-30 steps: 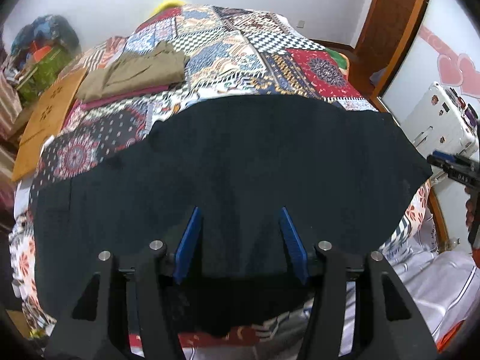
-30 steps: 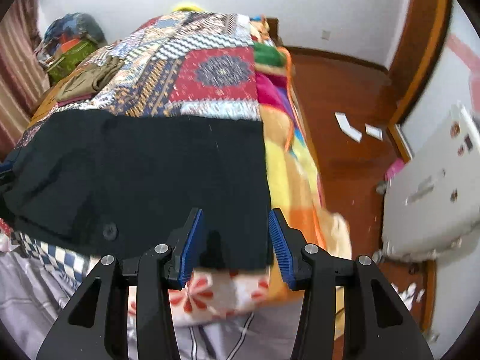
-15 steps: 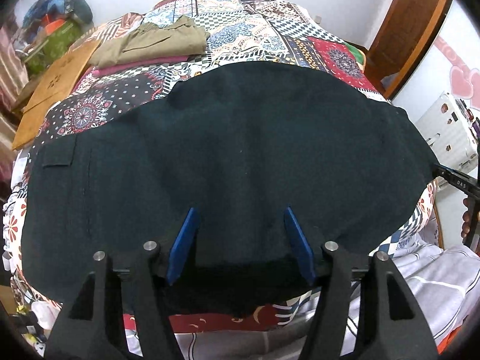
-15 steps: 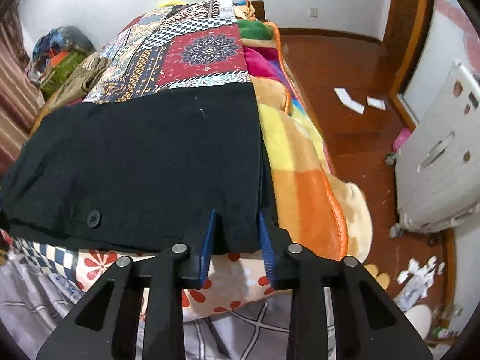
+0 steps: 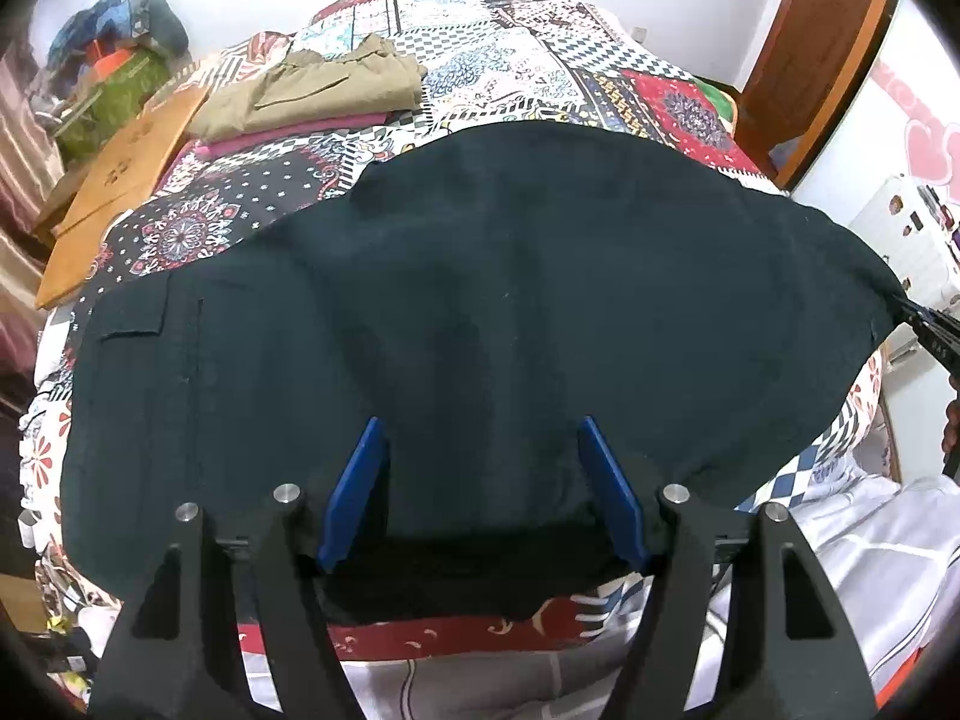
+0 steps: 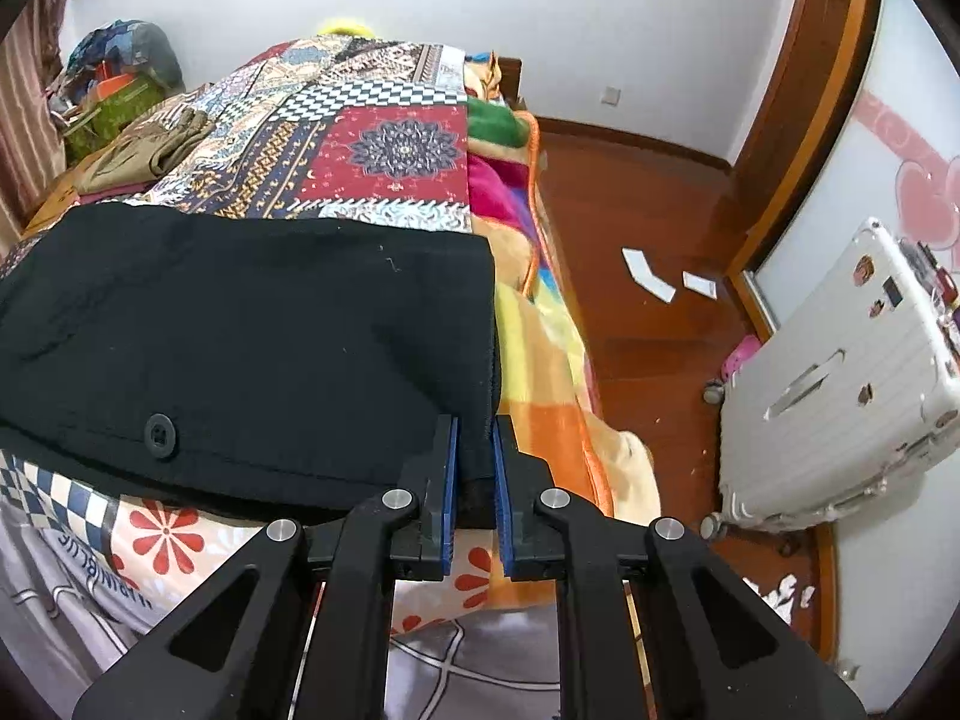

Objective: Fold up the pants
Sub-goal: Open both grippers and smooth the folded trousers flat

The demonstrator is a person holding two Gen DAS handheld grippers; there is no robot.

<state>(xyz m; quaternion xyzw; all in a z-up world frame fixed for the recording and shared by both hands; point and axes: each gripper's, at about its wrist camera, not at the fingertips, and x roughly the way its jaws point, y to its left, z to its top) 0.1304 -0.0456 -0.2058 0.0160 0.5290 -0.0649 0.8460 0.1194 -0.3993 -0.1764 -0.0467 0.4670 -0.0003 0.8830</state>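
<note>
Black pants (image 5: 480,312) lie spread across the patchwork bed cover, with a flap pocket at the left. They also show in the right wrist view (image 6: 252,348), with a black button near the front edge. My left gripper (image 5: 483,444) is open, its blue pads straddling the pants' near edge at the middle. My right gripper (image 6: 476,438) is shut on the pants' near right corner at the bed's edge. Its tip shows at the far right of the left wrist view (image 5: 936,333).
Folded khaki and maroon clothes (image 5: 312,96) lie at the back left of the bed. Wooden boards (image 5: 114,180) lie along the left side. A white suitcase (image 6: 840,384) stands on the wood floor to the right. A colourful blanket (image 6: 540,324) hangs over the bed's right edge.
My right gripper has closed from open onto the pants' corner. My left gripper stays open and has come closer over the pants.
</note>
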